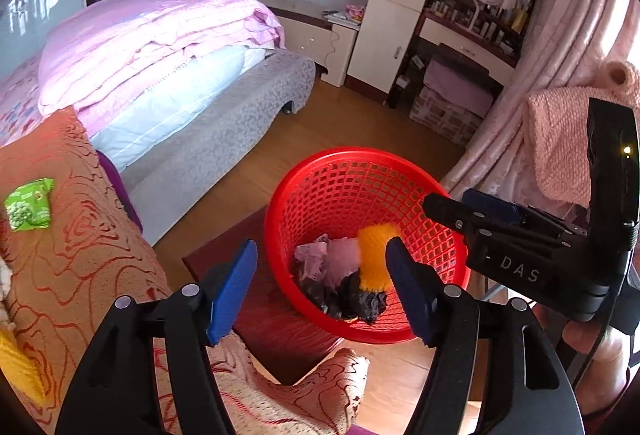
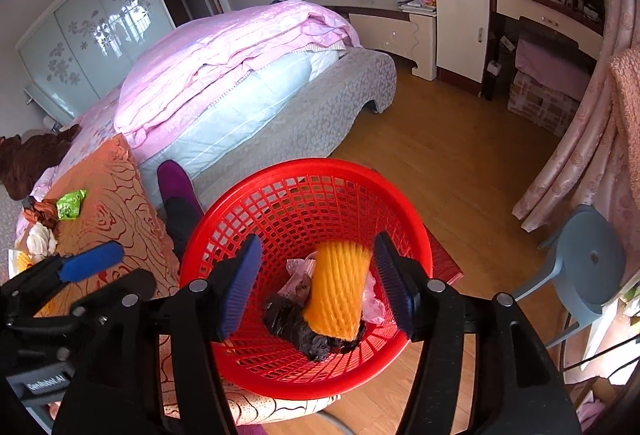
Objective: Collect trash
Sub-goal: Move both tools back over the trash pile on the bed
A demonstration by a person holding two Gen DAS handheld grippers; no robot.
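Over the red basket (image 1: 366, 247), in the left wrist view, the left gripper (image 1: 320, 291) stood with its jaws apart and empty, the orange foam net (image 1: 374, 259) lying below and slightly right of it among crumpled bags. A green snack packet (image 1: 29, 204) lay far left on the orange patterned cover (image 1: 80, 235), nearer this hand. From the right wrist view, the right gripper (image 2: 316, 283) hung directly above the net, jaws apart, not touching it; the net's long axis ran near-to-far between them.
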